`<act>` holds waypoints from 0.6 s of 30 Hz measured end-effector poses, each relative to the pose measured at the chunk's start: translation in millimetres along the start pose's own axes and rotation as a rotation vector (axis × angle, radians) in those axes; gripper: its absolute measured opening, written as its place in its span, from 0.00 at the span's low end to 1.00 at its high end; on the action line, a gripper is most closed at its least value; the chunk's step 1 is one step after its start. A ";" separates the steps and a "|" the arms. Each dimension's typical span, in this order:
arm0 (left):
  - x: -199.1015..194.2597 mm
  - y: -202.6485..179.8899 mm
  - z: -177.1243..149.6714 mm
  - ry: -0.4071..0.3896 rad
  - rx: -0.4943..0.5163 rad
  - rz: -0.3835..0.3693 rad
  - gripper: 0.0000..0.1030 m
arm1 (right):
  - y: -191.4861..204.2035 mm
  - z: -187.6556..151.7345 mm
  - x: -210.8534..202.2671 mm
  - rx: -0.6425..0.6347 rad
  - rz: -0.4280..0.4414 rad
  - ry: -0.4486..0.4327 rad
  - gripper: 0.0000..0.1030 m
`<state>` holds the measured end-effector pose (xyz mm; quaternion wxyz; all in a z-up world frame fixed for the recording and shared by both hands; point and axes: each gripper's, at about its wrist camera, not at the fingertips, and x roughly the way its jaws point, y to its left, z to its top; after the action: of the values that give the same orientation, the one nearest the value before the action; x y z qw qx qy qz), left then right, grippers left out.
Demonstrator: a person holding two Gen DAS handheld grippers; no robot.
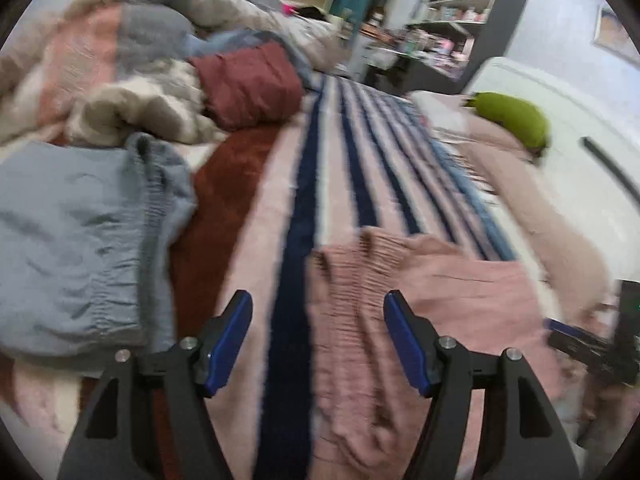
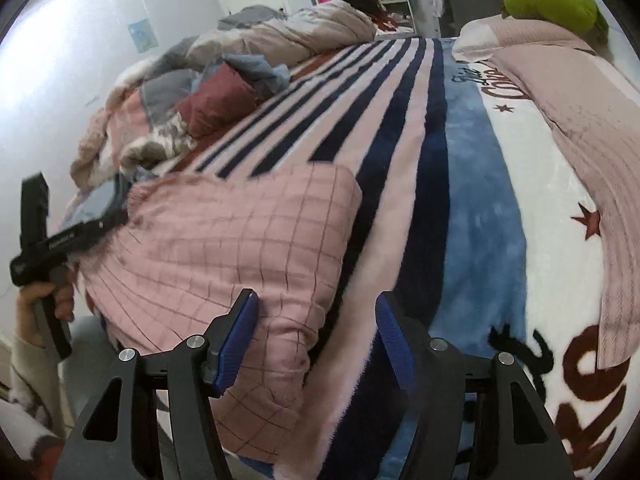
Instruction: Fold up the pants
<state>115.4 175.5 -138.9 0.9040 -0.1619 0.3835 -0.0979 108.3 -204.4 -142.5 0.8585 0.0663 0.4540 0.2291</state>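
Pink checked pants [image 2: 240,248] lie folded on the striped blanket near the bed's front edge; in the left wrist view their gathered waistband [image 1: 360,280] lies between and ahead of my fingers. My left gripper [image 1: 318,340] is open and empty just above the waistband. My right gripper [image 2: 316,344] is open and empty, over the pants' lower right edge and the blanket. The left gripper also shows at the left of the right wrist view [image 2: 68,236], held in a hand. The right gripper's tip shows at the right edge of the left wrist view [image 1: 580,340].
Grey-blue folded pants [image 1: 76,248] lie to the left. A dark red garment [image 1: 248,84] and a rumpled duvet [image 1: 120,60] lie behind. A pink pillow [image 2: 568,120] with a green cushion [image 2: 552,4] lies at right. Shelves [image 1: 448,28] stand beyond the bed.
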 end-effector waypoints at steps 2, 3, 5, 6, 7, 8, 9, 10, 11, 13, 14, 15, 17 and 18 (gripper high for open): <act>0.0 1.4 1.4 0.045 -0.001 -0.087 0.66 | -3.5 6.0 -3.2 0.024 0.053 -0.006 0.55; 2.8 2.9 2.2 0.084 0.000 -0.131 0.67 | -4.7 8.5 -3.1 0.034 0.072 -0.006 0.56; 9.2 4.3 2.8 0.151 0.003 -0.155 0.67 | -7.8 12.4 0.7 0.056 0.108 0.012 0.57; 12.6 6.1 3.1 0.180 -0.001 -0.158 0.66 | -9.5 13.9 5.0 0.067 0.121 0.033 0.58; 15.5 8.8 3.5 0.204 -0.014 -0.171 0.66 | -10.4 14.2 8.5 0.075 0.130 0.052 0.58; 18.0 11.5 3.7 0.220 -0.029 -0.185 0.66 | -11.9 14.6 14.2 0.087 0.142 0.076 0.58; 21.3 14.1 4.5 0.241 -0.050 -0.209 0.66 | -13.1 14.5 18.1 0.095 0.148 0.092 0.58; 23.3 15.3 5.0 0.253 -0.062 -0.225 0.66 | -13.4 12.9 23.3 0.105 0.157 0.113 0.58; 25.3 15.7 4.4 0.266 -0.069 -0.239 0.66 | -13.6 10.9 27.1 0.112 0.169 0.129 0.58; 31.8 15.4 1.8 0.291 -0.074 -0.254 0.66 | -12.8 6.9 32.4 0.128 0.191 0.152 0.58; 35.1 14.7 -0.3 0.300 -0.076 -0.260 0.66 | -12.2 4.8 35.1 0.138 0.203 0.163 0.60; 38.6 13.6 -1.7 0.308 -0.075 -0.263 0.66 | -12.1 3.8 36.6 0.143 0.208 0.167 0.61; 40.7 11.7 -2.9 0.303 -0.073 -0.261 0.63 | -11.7 2.4 38.0 0.148 0.215 0.169 0.61; 41.2 10.1 -3.0 0.299 -0.072 -0.258 0.52 | -11.8 2.2 38.6 0.150 0.219 0.172 0.60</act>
<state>142.0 171.8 -171.8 0.8106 -0.2255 0.4927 -0.2222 132.7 -197.1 -174.0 0.7791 0.1596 0.5315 0.2916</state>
